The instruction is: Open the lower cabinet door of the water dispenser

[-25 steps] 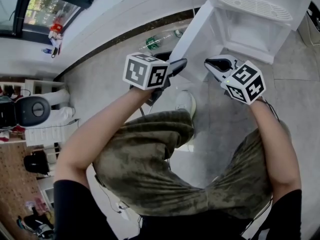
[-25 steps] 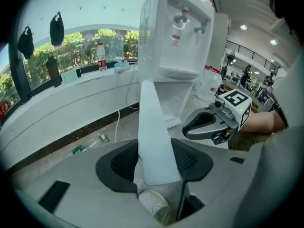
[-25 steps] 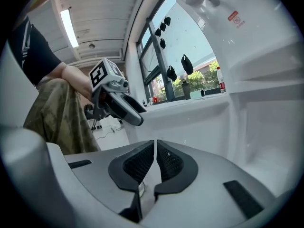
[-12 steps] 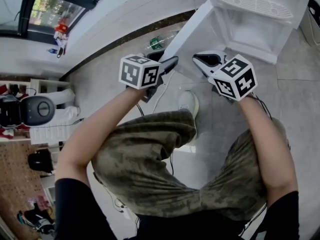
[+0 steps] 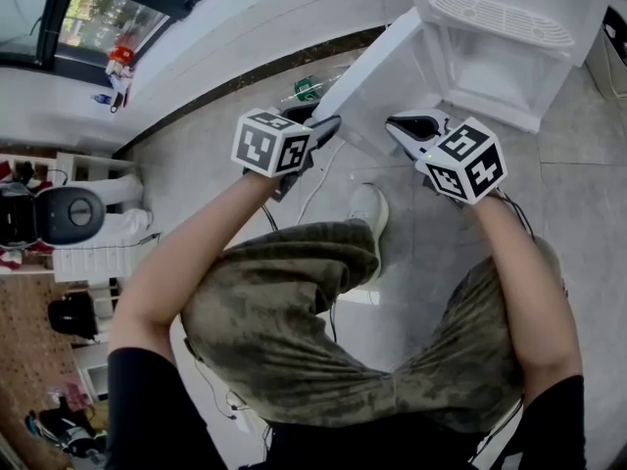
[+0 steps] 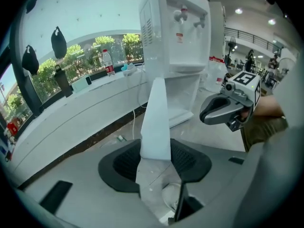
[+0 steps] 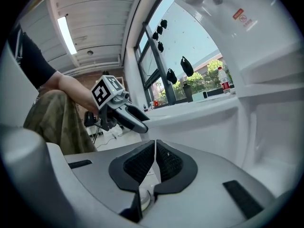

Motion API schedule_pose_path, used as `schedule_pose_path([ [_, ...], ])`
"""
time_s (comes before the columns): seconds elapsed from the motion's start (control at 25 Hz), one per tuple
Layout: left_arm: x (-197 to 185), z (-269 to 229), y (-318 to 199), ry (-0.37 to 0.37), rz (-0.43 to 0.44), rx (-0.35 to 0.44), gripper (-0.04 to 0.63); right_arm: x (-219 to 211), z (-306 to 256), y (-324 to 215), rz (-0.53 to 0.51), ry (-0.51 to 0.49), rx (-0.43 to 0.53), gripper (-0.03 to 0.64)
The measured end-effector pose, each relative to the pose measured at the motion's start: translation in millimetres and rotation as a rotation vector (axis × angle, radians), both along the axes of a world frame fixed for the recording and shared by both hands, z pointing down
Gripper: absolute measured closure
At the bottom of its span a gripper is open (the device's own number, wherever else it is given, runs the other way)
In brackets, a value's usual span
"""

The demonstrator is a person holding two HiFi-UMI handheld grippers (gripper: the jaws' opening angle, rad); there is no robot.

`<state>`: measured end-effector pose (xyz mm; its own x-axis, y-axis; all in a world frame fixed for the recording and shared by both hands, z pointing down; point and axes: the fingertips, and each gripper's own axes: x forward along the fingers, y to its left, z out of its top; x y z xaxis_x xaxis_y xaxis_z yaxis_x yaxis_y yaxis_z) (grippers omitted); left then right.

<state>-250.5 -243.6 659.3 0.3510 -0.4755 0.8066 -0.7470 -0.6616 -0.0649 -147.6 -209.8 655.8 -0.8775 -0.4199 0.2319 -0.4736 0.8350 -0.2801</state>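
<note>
The white water dispenser [image 5: 509, 27] stands at the top right, its lower cabinet [image 5: 490, 71] showing inside. The cabinet door [image 5: 377, 62] is swung out, edge-on toward me. My left gripper [image 5: 328, 125] is at the door's free edge. In the left gripper view the door [image 6: 156, 113] stands between the pads of that gripper [image 6: 156, 158], filling the gap while the jaws are closing. My right gripper [image 5: 397, 123] hangs in front of the open cabinet, shut and empty. It also shows in the left gripper view [image 6: 223, 112] and its own view [image 7: 155, 163].
The person's shoe [image 5: 364, 204] and a white cable [image 5: 313, 189] lie on the grey floor below the door. Bottles [image 5: 309, 88] sit by the dark skirting of the wall. A black round appliance [image 5: 59, 215] and a white shelf stand at the far left.
The left gripper has shifted slightly left with the door edge between its jaws. The right gripper sits in nearly the same place, still shut.
</note>
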Motion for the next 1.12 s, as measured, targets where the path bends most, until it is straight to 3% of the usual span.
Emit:
schedule_pose_path([
  [0.32, -5.1, -0.7, -5.5, -0.04, -0.011, 0.013, 0.406, 7.4, -3.1, -0.1, 0.017, -0.003, 0.003, 0.609],
  [0.72, -24.2, -2.8, -28.4, -0.049, -0.019, 0.112, 0.391, 2.9, -7.3, -2.0, 0.038, -0.034, -0.02, 0.609],
  [0.96, -42.3, -2.6, -54.8, -0.054, -0.126, 0.2, 0.373, -0.2, -11.4, -6.6, 0.036, -0.056, -0.019, 0.61],
  [1.12, -52.7, -1.8, -64.4, -0.041, -0.188, 0.199, 0.377, 4.2, -3.1, -11.4, 0.056, -0.056, -0.053, 0.611],
])
